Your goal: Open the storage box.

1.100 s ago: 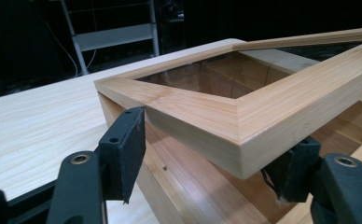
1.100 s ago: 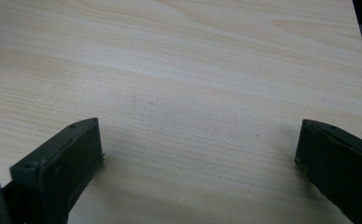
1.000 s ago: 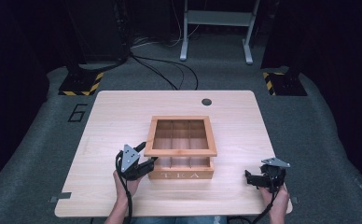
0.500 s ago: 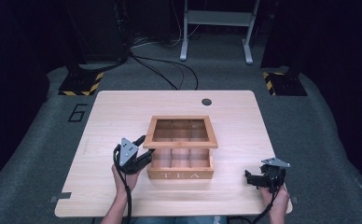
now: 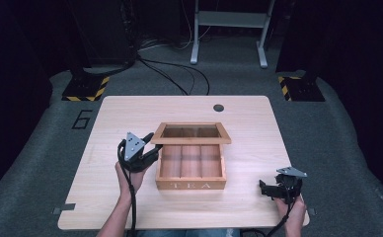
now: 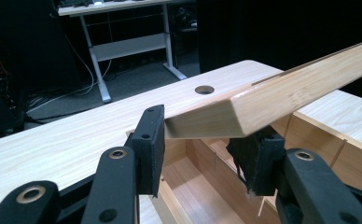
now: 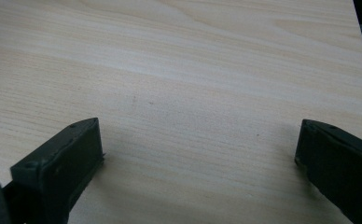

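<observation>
a light wooden counter (image 5: 130, 113) with rounded corners carries a rectangular wooden tea box (image 5: 191, 170) near its middle, the word "tea" lettered on the front wall and the inside split into compartments. the box's glass-paned wooden lid (image 5: 191, 133) is raised at its front, tilting up toward twelve o'clock over the rear of the box so that the front row of compartments lies open to the high view. the left gripper (image 5: 152, 149), black with a grey three-cornered plate on top, sits at nine o'clock of the box, held in the person's left hand (image 5: 129, 175); in the left gripper view its two jaws stand narrow on either side of the lid's near corner (image 6: 244, 109), pinching the pale wood frame, with the open box compartments just below. a small dark round hole (image 5: 218, 107) marks the counter toward twelve o'clock of the box. the right gripper (image 5: 266, 187) rests at about four o'clock of the box, well apart from it, near the counter's front right corner, in the person's right hand (image 5: 290, 207); in the right gripper view its jaws are spread wide over bare wood grain, holding nothing. beyond the counter, at twelve o'clock, stands a grey metal table frame (image 5: 229, 29) on a dark floor with black cables (image 5: 179, 79).
</observation>
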{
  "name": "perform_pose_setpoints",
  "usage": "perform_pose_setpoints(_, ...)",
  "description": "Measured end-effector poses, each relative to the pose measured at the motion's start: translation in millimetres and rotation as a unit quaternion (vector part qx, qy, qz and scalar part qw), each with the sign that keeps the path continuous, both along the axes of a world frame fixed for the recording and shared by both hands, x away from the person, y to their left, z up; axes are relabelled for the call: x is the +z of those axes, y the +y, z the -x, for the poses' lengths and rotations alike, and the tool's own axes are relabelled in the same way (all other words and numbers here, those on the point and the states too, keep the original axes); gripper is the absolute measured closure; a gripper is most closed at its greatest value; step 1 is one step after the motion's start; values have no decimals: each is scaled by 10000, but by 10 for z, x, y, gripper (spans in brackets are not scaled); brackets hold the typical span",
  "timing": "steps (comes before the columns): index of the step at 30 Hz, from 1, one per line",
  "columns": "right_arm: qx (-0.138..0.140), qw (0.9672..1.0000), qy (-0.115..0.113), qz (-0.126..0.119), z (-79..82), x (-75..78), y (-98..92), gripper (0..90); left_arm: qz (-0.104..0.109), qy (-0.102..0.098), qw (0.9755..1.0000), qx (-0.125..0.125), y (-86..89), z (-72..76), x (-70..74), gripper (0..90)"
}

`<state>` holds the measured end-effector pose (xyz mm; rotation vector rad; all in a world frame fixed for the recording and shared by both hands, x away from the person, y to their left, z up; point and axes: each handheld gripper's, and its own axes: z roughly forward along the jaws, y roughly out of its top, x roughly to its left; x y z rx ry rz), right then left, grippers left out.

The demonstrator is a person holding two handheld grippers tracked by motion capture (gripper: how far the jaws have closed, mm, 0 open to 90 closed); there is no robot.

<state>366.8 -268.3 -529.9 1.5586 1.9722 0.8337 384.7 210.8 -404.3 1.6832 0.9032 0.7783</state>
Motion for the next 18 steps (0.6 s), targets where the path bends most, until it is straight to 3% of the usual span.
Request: perform_pose_setpoints(18, -6, 10000, 2, -4, 1, 0, 2, 2, 60, -175, 9998, -87, 46, -179, 157, 592)
